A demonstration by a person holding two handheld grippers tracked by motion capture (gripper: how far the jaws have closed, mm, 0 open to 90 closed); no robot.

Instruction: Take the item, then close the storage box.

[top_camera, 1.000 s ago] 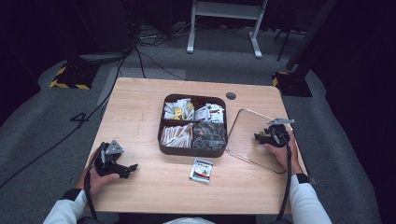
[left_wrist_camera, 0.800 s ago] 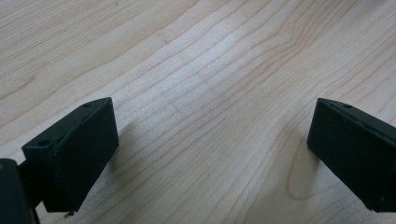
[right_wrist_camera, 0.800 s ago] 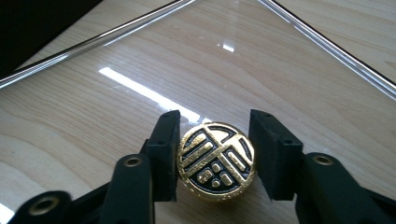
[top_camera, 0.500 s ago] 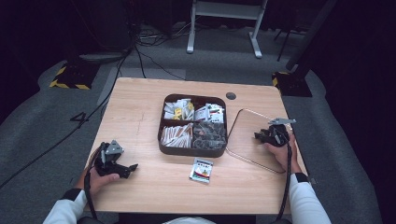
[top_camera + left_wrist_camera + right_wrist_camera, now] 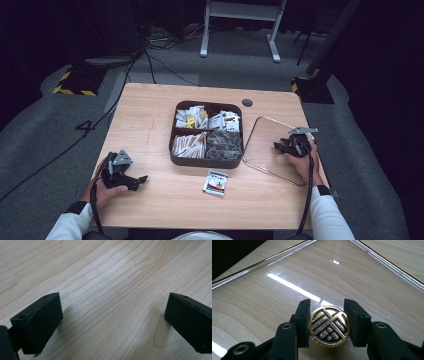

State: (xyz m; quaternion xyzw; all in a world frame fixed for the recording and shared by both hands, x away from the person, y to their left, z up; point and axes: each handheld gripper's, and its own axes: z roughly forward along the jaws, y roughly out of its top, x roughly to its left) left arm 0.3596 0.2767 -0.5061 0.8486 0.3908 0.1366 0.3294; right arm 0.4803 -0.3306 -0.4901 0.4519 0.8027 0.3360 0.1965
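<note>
Pinching a round gold-and-black knob (image 5: pixel 329 326) between both jaws, right claw (image 5: pixel 286 146) sits over the clear glass lid (image 5: pixel 270 131) at the right side of the tabletop (image 5: pixel 150 115). Knob face shows a raised gold pattern on black; each jaw presses a side of it. Lid lies flat, just right of the dark four-compartment box (image 5: pixel 173 150), its rim near the box's wall.

Left claw (image 5: pixel 137 181) rests at the near-left of the tabletop, held in the left hand (image 5: pixel 107 192), jaws spread wide with bare wood between them, pinching nothing.

Box holds sachets and packets: pale ones in the rear compartments, tan sticks front left, dark packets front right. One small sachet (image 5: pixel 216 181) lies alone on the wood just in front of the box, apart from both claws.
</note>
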